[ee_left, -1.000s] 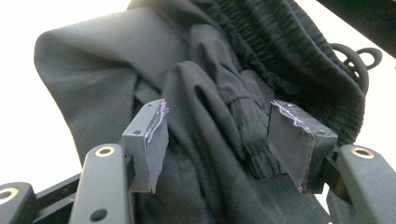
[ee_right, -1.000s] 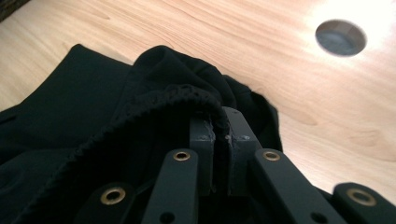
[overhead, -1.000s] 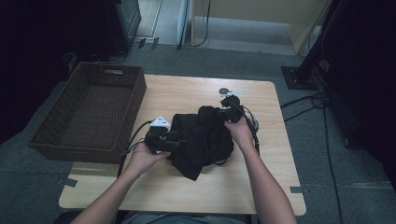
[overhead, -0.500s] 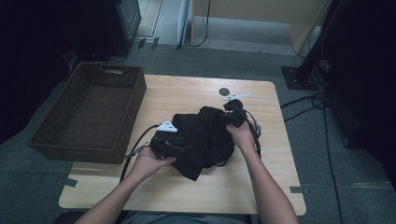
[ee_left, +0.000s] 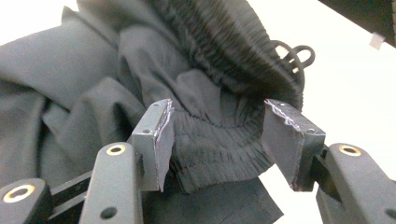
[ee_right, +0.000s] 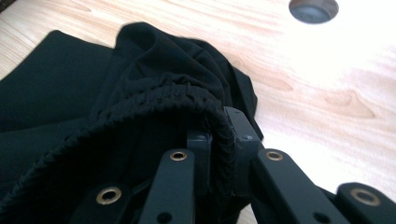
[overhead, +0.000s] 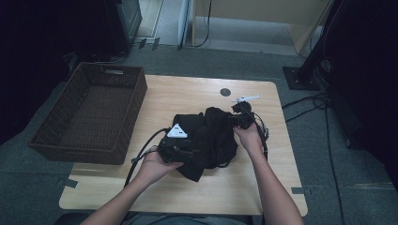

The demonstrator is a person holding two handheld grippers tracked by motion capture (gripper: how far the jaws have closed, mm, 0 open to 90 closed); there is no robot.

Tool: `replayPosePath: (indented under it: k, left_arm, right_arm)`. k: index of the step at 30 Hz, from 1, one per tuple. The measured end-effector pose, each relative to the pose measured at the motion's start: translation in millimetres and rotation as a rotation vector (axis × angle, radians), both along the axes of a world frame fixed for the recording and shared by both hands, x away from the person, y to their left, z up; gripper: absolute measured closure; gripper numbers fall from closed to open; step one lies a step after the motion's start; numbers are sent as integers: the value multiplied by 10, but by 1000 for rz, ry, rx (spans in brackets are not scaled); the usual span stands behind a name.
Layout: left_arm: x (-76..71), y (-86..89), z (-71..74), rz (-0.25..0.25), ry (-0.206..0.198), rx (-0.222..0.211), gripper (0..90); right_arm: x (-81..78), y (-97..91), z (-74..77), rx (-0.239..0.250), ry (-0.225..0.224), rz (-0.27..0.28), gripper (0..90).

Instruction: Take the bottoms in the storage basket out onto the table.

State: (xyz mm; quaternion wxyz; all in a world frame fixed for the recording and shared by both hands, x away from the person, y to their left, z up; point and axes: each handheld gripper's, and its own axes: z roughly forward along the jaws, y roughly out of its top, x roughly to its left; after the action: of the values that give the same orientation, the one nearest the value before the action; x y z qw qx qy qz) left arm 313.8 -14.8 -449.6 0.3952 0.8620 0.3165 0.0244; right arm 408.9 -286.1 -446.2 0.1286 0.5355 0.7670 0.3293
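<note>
A crumpled black garment with an elastic waistband lies mid-table. My left gripper is at its left side. In the left gripper view this gripper has the gathered waistband between its pads; its jaws have just been closing, but a gap still shows and they do not pinch. My right gripper holds the garment's far right edge. In the right gripper view it is shut on the waistband hem, which arches over the jaws.
A dark wicker basket stands on the table's left part, its long side near my left hand. The wooden table has a round cable hole behind the garment. Cables trail from both grippers.
My left gripper has slid right and toward the person, deeper into the garment. My right gripper has shifted right with the hem, drawing the cloth out a little.
</note>
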Motion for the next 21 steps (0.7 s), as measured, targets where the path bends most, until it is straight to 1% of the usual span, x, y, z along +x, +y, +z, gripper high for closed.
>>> replayPosePath:
  k: [1,2,3,4,5,6,7,8,9,10,11,12,13,14,15,16,17,18,19,20,21]
  left_arm:
    - [33,-10,-62,7,13,20,415]
    - [77,-17,-160,12,27,37,414]
    - [77,-17,-160,12,27,37,415]
    - [119,-14,-233,18,39,40,415]
    - [119,-14,-233,18,39,40,420]
    - [156,-19,-287,24,42,56,451]
    - [156,-19,-287,24,42,56,474]
    - [201,-32,-368,23,50,90,489]
    - [201,-32,-368,23,50,90,506]
    - [220,-36,-404,20,68,83,506]
    - [229,-42,-438,20,77,63,527]
    - [225,-48,-449,20,70,66,557]
    - [209,-68,-465,5,48,85,634]
    - [209,-68,-465,5,48,85,697]
    - [206,-63,-461,-6,35,84,697]
    - [226,-32,-446,-17,57,64,793]
    - [238,-7,-427,-19,73,57,811]
    - [238,-7,-427,-19,73,57,817]
    - [247,19,-402,-24,85,47,817]
    - [263,82,-319,-26,97,19,827]
    - [263,82,-319,-26,97,19,828]
  right_arm:
    - [-11,-28,-6,8,-3,-2,819]
    - [-14,-31,-5,14,-6,-4,820]
    - [-14,-31,-5,14,-6,-4,820]
    - [-22,-34,-1,9,-9,2,820]
    - [-22,-34,-1,9,-9,2,820]
    - [-24,-30,-8,14,-6,-2,820]
    - [-24,-30,-8,14,-6,-2,820]
    - [-14,-32,-21,15,-4,1,820]
    - [-14,-32,-21,15,-4,1,820]
    - [-14,-28,-26,20,-1,-3,820]
    - [-12,-26,-33,21,-1,-5,820]
    - [-11,-23,-42,22,-4,-6,819]
    - [-13,-24,-51,20,-2,-6,820]
    - [-13,-24,-51,20,-2,-6,820]
    - [-13,-31,-55,16,0,-2,820]
    - [-19,-34,-57,20,2,-5,820]
    - [-22,-41,-54,19,-1,-6,821]
    - [-27,-51,-48,19,-1,-5,821]
    - [-27,-51,-48,19,-1,-5,821]
    - [-37,-87,-24,17,-5,-11,824]
    - [-37,-87,-24,17,-5,-11,824]
